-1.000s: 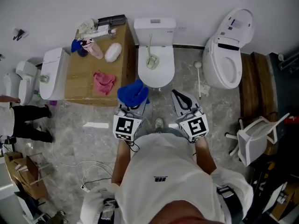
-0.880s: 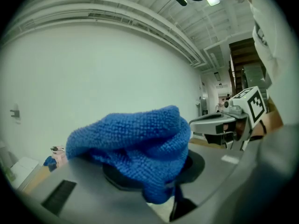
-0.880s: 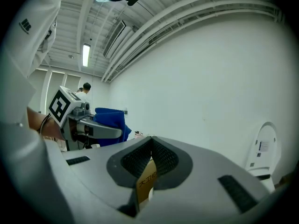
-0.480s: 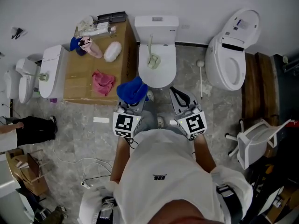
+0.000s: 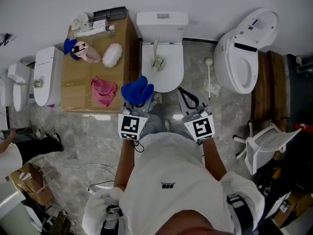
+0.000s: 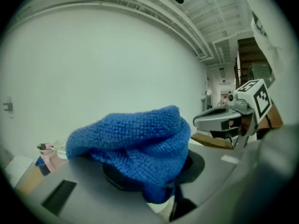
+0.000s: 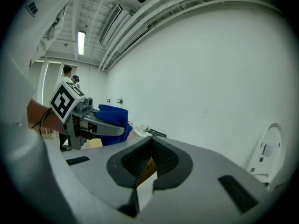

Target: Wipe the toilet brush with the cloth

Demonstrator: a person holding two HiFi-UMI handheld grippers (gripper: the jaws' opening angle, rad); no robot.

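A pale toilet brush (image 5: 157, 56) lies on the closed lid of the middle toilet (image 5: 168, 77), handle pointing to the tank. A second white brush (image 5: 209, 77) lies on the floor to that toilet's right. My left gripper (image 5: 137, 100) is shut on a bunched blue cloth (image 5: 136, 90) (image 6: 135, 141), held just in front of the toilet's front left rim. The cloth (image 7: 112, 117) hides its jaw tips. My right gripper (image 5: 183, 95) (image 7: 150, 143) sits beside it on the right, jaws shut together with nothing in them. Each gripper shows in the other's view, the right gripper (image 6: 224, 119) level with the left.
A brown table (image 5: 78, 82) at the left holds a pink cloth (image 5: 103, 91), a white bundle (image 5: 112, 54) and small bottles. Another toilet (image 5: 244, 53) with its lid raised stands at the right, and a white chair (image 5: 264, 146) near it. Cables (image 5: 93, 177) trail on the floor.
Both grippers have edged a little forward toward the middle toilet, the cloth still held. A person at the far left has moved down and partly out of view.
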